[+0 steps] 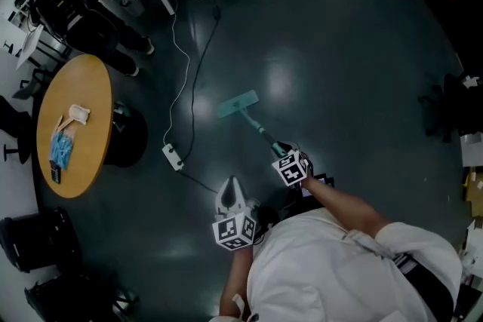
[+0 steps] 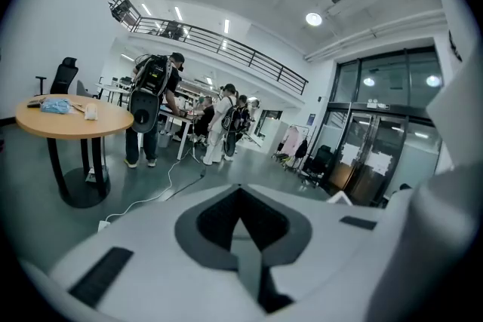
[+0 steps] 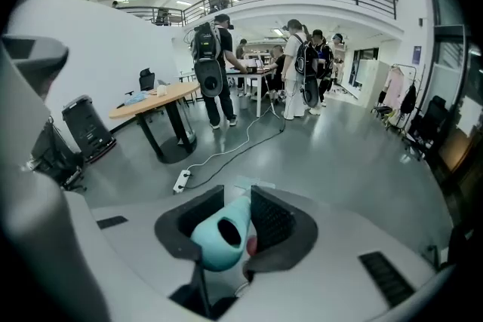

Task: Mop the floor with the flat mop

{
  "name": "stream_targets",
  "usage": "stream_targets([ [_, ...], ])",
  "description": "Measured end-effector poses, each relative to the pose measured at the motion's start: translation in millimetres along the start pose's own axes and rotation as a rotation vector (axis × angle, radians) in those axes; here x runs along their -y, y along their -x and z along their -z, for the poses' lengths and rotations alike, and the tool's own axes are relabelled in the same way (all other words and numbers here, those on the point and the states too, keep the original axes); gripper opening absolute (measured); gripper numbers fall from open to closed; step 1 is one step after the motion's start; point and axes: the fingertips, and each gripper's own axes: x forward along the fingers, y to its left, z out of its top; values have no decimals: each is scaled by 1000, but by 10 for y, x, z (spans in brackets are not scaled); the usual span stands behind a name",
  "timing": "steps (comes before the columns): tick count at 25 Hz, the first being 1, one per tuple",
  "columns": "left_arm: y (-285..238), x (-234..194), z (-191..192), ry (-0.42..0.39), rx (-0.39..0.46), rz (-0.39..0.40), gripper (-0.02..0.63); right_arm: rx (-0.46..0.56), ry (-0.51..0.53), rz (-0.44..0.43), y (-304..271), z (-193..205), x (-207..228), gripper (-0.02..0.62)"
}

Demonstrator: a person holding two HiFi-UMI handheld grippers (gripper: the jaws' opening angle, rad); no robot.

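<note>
The flat mop's teal head [image 1: 238,104] lies flat on the dark floor ahead of me. Its handle [image 1: 260,130] slants back to my right gripper [image 1: 281,151], which is shut on it. In the right gripper view the teal handle end [image 3: 223,234] sits clamped between the dark pads [image 3: 273,220] of that gripper [image 3: 238,200]. My left gripper [image 1: 229,192] is held low to the left of the handle, apart from it. In the left gripper view that gripper [image 2: 241,196] has its jaws together with nothing between them.
A white power strip [image 1: 173,156] with trailing cables [image 1: 190,87] lies on the floor left of the mop. A round wooden table [image 1: 89,87] with small items stands at left, a black bin [image 1: 30,237] below it. Several people with backpacks [image 3: 211,64] stand at desks beyond.
</note>
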Motion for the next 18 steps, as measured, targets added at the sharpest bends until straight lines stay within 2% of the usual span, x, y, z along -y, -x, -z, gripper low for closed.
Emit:
stream_targets([
  [5,61,-132,82,44,-13,-40,5,21,-13,20,-717,-635,111,115],
  [8,108,-189,101,50,-10,-54,5,9,1,22,-856,-764,153,115],
  [13,83,-276,50,55,9,-55,5,-37,23,13,-650,-489,183,114],
  [18,8,-248,-43,49,22,-29,5,-83,55,-26,124,17,117,114],
])
